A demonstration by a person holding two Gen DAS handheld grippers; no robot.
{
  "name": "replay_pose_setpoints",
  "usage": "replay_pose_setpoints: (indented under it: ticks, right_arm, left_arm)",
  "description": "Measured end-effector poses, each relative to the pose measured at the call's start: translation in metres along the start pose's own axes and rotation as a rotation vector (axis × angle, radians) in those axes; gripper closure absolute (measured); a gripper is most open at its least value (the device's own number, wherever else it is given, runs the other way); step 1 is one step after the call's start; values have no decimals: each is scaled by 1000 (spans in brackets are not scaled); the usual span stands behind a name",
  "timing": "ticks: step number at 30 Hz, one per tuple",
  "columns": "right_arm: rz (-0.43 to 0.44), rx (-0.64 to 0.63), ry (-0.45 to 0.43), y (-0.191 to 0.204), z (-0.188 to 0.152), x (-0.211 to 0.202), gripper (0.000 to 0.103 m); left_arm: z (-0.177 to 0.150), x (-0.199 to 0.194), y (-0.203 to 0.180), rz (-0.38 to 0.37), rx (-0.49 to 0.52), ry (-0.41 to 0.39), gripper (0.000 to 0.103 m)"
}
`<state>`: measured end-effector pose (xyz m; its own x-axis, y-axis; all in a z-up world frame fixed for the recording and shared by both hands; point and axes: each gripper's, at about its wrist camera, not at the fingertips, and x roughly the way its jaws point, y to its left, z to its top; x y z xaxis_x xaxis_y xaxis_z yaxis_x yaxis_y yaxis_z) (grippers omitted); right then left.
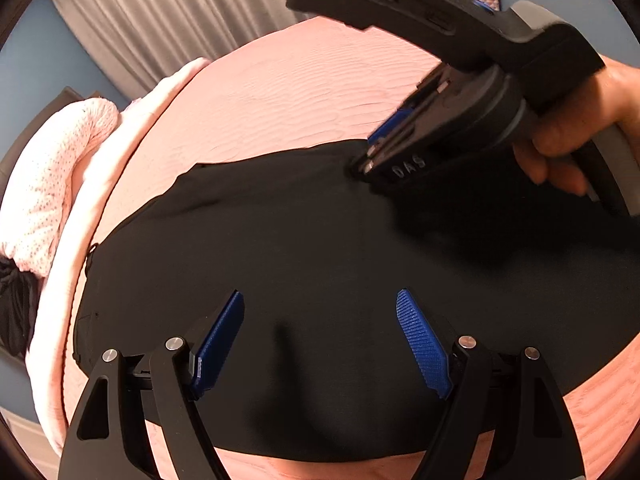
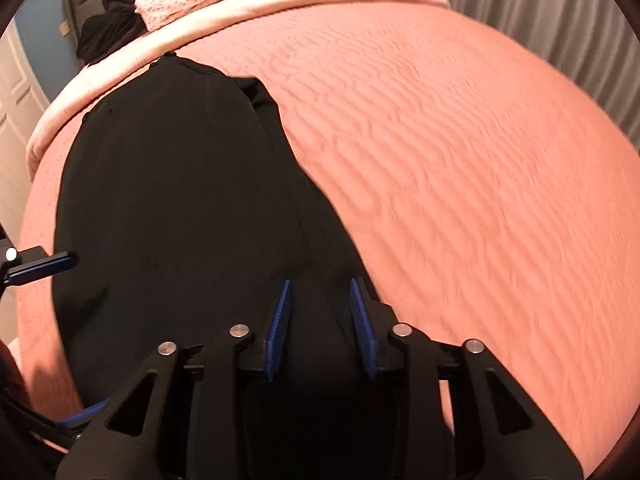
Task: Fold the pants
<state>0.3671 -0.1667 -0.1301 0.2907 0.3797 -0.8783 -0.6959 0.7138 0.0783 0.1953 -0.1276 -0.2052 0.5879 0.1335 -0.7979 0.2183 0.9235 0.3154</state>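
Note:
Black pants [image 1: 280,248] lie spread flat on a pink bedspread [image 1: 288,92]. My left gripper [image 1: 320,296] hovers over their near part, its blue pads wide apart and nothing between them. A hand holds my right gripper [image 1: 366,160] tilted down at the far edge of the pants, where the cloth puckers a little under its tips. In the right wrist view, that gripper [image 2: 320,284] shows a narrow gap between its pads, and the pants [image 2: 180,200] run away beneath them toward the pillows. One finger of the left gripper [image 2: 60,262] shows at the left edge there.
A white dotted pillow [image 1: 48,184] and a pale blanket fold lie at the head of the bed, with a dark bundle [image 2: 112,24] beside them. Grey curtains [image 1: 168,12] hang beyond the bed. Bare pink bedspread [image 2: 460,160] stretches right of the pants.

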Motion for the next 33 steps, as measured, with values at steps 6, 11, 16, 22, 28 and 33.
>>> replay_pose_setpoints:
  ticks: [6,11,16,22,28,33]
  right_arm:
    - [87,-40,-5,3,18,5,71]
    - [108,-88,12,16,31,23,72]
    - [90,-155,-1,28,36,21,99]
    - [0,-128,-88,21,66,14,100]
    - [-52,-75,-34,12,67,23,94]
    - [-20,60,-54,1,19,-7,96]
  left_arm:
    - [-6,8,20,-28,-45,-16,26]
    - [-15,17,31,-42,-40,-14,26]
    - [-16,22,35,-73,-59,-17,24]
    - [-1,31,28,-53,-18,-58,16]
    - [11,42,25,-57,-22,-57,16]
    - [7,43,27,-72,-23,-46,16]
